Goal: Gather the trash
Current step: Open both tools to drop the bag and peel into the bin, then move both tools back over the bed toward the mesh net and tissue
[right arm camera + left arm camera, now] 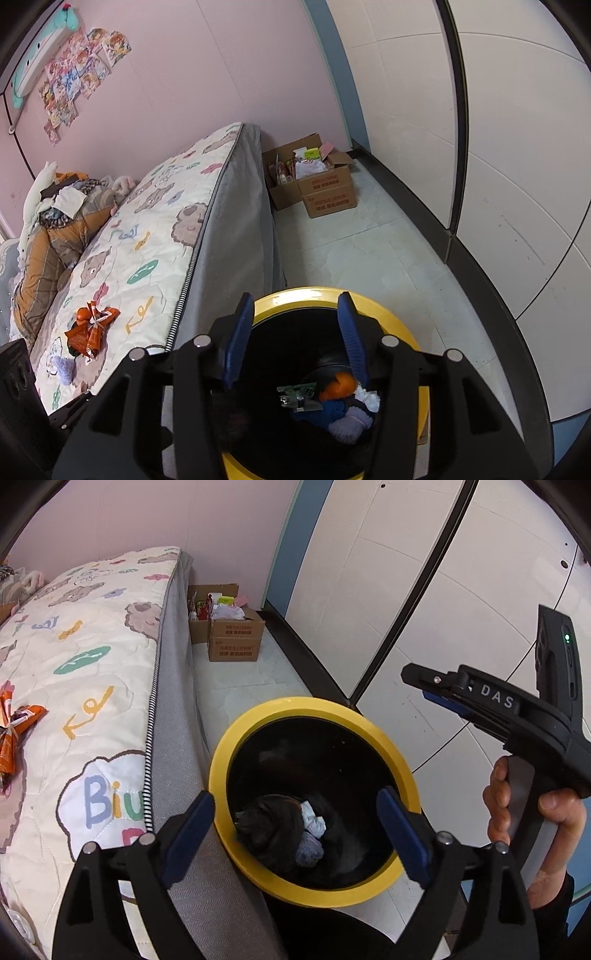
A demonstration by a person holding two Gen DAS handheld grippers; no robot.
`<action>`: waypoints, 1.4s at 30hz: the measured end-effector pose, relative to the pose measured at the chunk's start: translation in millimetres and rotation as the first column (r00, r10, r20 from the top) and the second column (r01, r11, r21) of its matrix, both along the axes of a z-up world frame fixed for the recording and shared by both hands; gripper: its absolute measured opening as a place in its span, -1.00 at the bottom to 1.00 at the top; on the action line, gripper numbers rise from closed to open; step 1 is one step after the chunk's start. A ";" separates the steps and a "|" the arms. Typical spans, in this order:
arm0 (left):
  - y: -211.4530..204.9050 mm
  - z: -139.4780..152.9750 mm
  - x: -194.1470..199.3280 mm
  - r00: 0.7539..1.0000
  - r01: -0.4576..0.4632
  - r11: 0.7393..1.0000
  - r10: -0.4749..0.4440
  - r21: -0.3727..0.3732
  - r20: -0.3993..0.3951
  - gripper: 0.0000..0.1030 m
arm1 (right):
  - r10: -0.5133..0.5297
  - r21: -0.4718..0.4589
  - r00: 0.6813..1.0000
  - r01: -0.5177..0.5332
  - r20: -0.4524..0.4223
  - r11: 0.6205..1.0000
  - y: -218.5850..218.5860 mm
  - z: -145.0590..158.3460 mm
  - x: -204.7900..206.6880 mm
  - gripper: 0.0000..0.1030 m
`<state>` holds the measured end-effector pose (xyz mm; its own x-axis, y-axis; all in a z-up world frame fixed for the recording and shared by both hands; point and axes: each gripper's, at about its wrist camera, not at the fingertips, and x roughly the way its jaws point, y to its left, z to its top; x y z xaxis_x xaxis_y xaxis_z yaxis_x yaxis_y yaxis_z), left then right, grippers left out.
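Observation:
A bin with a yellow rim (229, 746) and a black inside stands on the floor against the bed. My left gripper (295, 805) hangs over its mouth, open wide, with nothing between its fingers. Crumpled white paper (312, 819) and a dark wad (266, 823) lie at the bottom. My right gripper (295, 317) is open over the yellow rim (295, 295), empty. Below it lie an orange wrapper (338, 386), a green packet (299, 395) and pale tissue (351, 421). More orange wrappers (92, 328) (18, 723) lie on the bed, beside a lavender tissue (64, 367).
The patterned mattress (92, 657) fills the left side, with folded bedding (55, 229) at its far end. Open cardboard boxes (232, 635) (325, 188) sit on the floor by the pink wall. White wardrobe doors (406, 590) run along the right. A hand (554, 812) holds the right gripper's handle.

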<state>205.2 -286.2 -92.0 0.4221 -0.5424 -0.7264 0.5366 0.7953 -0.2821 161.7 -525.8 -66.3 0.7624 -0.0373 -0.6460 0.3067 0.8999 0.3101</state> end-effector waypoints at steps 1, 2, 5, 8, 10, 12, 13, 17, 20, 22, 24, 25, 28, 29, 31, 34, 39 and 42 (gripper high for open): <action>1.6 2.7 -2.0 1.000 0.002 1.000 -0.002 -0.003 0.007 0.73 | -0.001 0.003 1.000 0.001 0.003 1.000 -1.1 1.0 -2.1 -0.07; 2.5 4.8 -1.7 1.000 -0.003 1.000 0.003 0.000 0.014 0.73 | -0.004 0.004 1.000 0.004 0.007 1.000 -2.8 2.2 -4.8 -0.05; 9.7 10.7 -3.8 0.999 -0.022 1.000 0.022 -0.005 0.025 0.75 | -0.009 0.002 1.000 0.009 0.012 1.000 -1.4 5.4 -11.1 -0.02; 23.0 15.6 -2.1 0.998 -0.054 0.998 0.054 -0.019 0.023 0.76 | -0.001 0.004 1.000 0.001 0.020 1.000 4.0 9.0 -17.0 0.04; 36.8 20.2 -2.3 0.996 -0.085 0.996 0.086 -0.022 0.037 0.78 | 0.012 0.004 1.000 -0.012 0.026 1.000 10.5 12.0 -20.3 0.07; 50.5 24.1 -3.1 0.992 -0.112 0.994 0.113 -0.018 0.052 0.79 | 0.024 0.004 0.999 -0.024 0.030 1.000 17.6 14.2 -21.9 0.11; 56.7 25.8 -2.4 0.991 -0.124 0.992 0.124 -0.015 0.057 0.80 | 0.034 0.006 0.999 -0.034 0.032 0.999 23.2 15.0 -21.7 0.12; 87.9 31.3 -1.2 0.979 -0.185 0.983 0.184 0.004 0.083 0.81 | 0.080 0.006 0.996 -0.080 0.029 0.997 46.9 16.4 -18.7 0.14; 114.8 33.7 1.1 0.969 -0.229 0.973 0.225 0.026 0.102 0.81 | 0.127 0.011 0.992 -0.127 0.029 0.992 68.4 17.9 -15.5 0.15; 134.1 34.7 3.0 0.960 -0.262 0.964 0.256 0.042 0.117 0.81 | 0.156 0.011 0.987 -0.156 0.032 0.988 82.3 19.7 -14.0 0.16; 155.4 36.5 3.1 0.950 -0.295 0.954 0.288 0.047 0.123 0.81 | 0.182 0.008 0.982 -0.183 0.040 0.983 96.0 22.4 -12.8 0.20; 166.3 37.5 4.8 0.944 -0.314 0.949 0.307 0.044 0.120 0.81 | 0.198 0.009 0.979 -0.198 0.044 0.980 104.8 24.1 -11.6 0.21; 199.4 39.9 6.5 0.924 -0.368 0.929 0.360 0.040 0.132 0.81 | 0.238 0.010 0.970 -0.239 0.051 0.971 126.9 27.0 -8.6 0.21; 211.6 40.4 7.3 0.915 -0.389 0.921 0.380 0.041 0.139 0.81 | 0.254 0.008 0.966 -0.254 0.051 0.967 135.8 27.5 -7.7 0.22; 231.0 40.4 8.3 0.900 -0.421 0.906 0.412 0.042 0.141 0.81 | 0.281 0.009 0.958 -0.282 0.052 0.959 151.6 28.6 -6.6 0.23; 262.6 37.9 10.7 0.873 -0.476 0.878 0.466 0.045 0.144 0.81 | 0.325 0.020 0.944 -0.327 0.053 0.945 174.6 28.0 -6.2 0.26; 312.9 26.2 17.7 0.827 -0.556 0.828 0.545 0.066 0.138 0.81 | 0.404 0.027 0.913 -0.406 0.051 0.914 216.8 25.2 -10.3 0.31; 338.6 16.8 22.2 0.802 -0.595 0.800 0.586 0.072 0.117 0.81 | 0.449 0.029 0.893 -0.450 0.042 0.893 239.4 22.3 -14.0 0.32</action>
<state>227.4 52.3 -75.2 0.6985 -0.0942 -0.7094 -0.0285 0.9869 -0.1591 147.6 -286.4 -44.0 0.7135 0.3375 -0.6140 -0.1386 0.9270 0.3484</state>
